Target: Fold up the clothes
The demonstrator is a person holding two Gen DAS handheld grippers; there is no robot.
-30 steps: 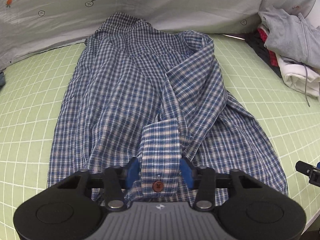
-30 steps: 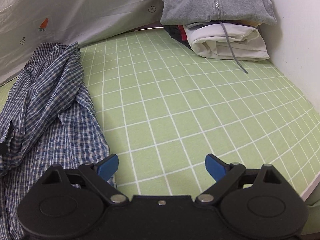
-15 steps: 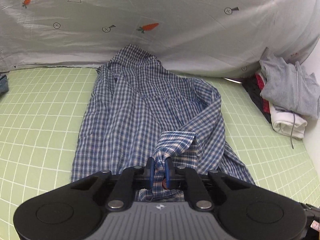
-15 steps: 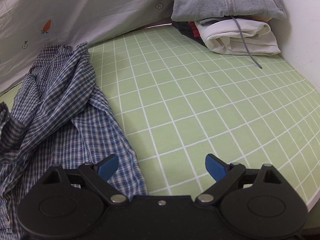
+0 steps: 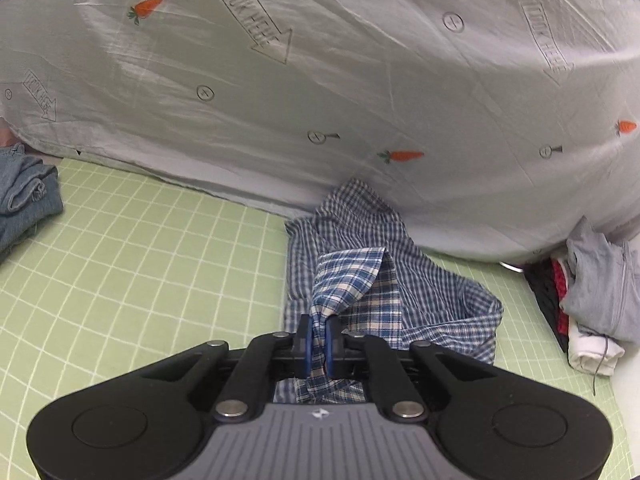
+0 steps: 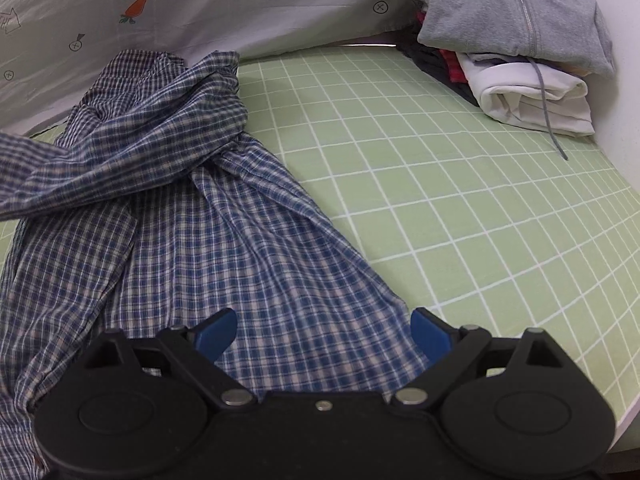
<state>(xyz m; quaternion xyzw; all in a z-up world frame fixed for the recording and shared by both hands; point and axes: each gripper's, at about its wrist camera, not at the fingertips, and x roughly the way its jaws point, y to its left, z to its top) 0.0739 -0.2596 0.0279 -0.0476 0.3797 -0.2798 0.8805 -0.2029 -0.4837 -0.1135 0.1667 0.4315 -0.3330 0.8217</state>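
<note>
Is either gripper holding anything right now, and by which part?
The left gripper is shut on the plaid shirt, pinching its sleeve cuff. The right gripper is open over the shirt, holding nothing.

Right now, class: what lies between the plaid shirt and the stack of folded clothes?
Only bare green checked sheet lies between the plaid shirt and the stack of folded clothes; the right wrist view shows it best.

Green checked bed (image 6: 460, 208), plaid shirt (image 6: 224, 240)
</note>
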